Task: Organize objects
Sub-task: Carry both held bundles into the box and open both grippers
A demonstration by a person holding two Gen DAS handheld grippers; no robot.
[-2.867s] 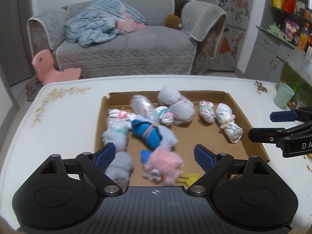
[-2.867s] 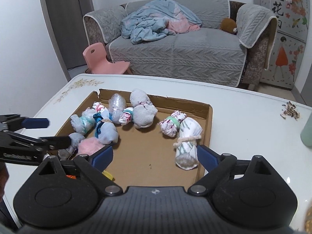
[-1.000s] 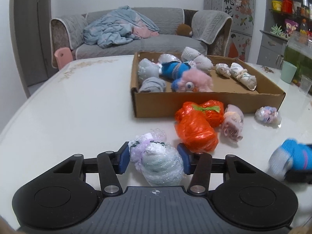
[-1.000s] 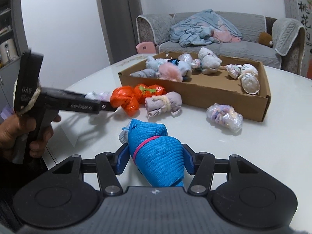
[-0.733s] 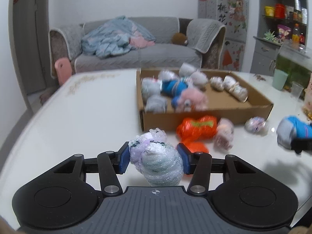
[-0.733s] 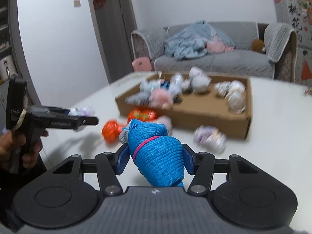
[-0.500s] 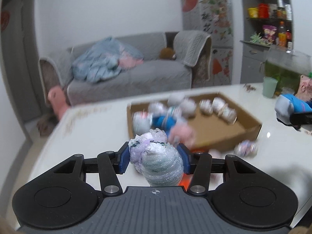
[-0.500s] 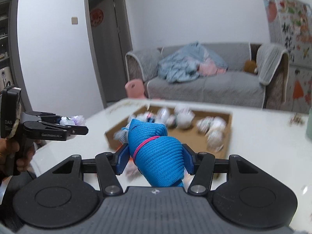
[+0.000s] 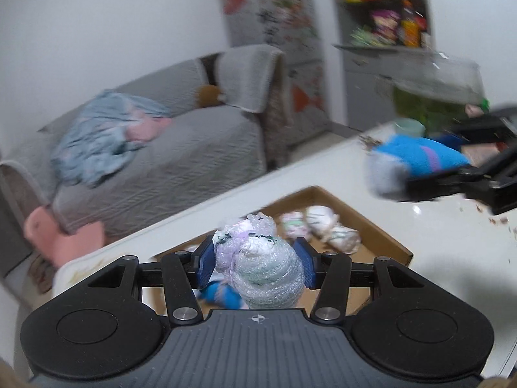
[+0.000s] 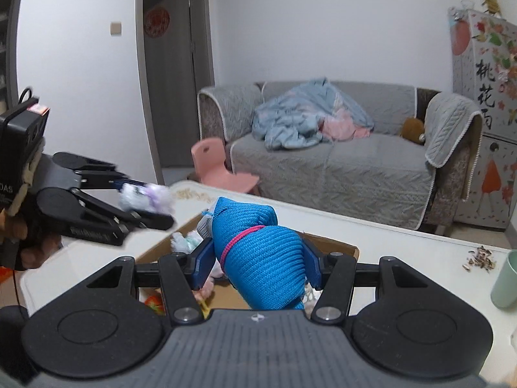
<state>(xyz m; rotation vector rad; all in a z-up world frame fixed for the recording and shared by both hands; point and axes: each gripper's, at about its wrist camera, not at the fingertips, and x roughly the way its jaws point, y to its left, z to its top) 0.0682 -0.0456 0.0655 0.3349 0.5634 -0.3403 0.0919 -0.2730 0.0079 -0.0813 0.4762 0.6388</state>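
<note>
White table (image 10: 404, 245) fills the lower part of both views, with a grey sofa (image 10: 339, 168) and a pink child chair (image 10: 219, 165) behind it. On the table lies a shallow cardboard box (image 9: 381, 236) that holds several rolled bundles.

The left gripper (image 9: 255, 263) is clamped on a pale lilac and mint bundle in bubble wrap (image 9: 261, 265), and the right gripper (image 10: 257, 263) is clamped on a blue knitted sock roll (image 10: 261, 258) tied with a pink band. Both are in the air, over the near part of the box.

I judge that the step in hand is to carry the two bundles to the box. To do it well, each gripper should come over a free part of the cardboard floor, go low, and only then open, so that the round bundles do not roll out over the low wall. The two grippers should keep apart and not release at the same place.

Much is hard to read. The left wrist view is blurred, so the bundles in the box show only as pale shapes. The gripper bodies hide most of the box floor, and the free places cannot be told. A small orange thing (image 10: 155, 304) under the right gripper is mostly covered.
</note>
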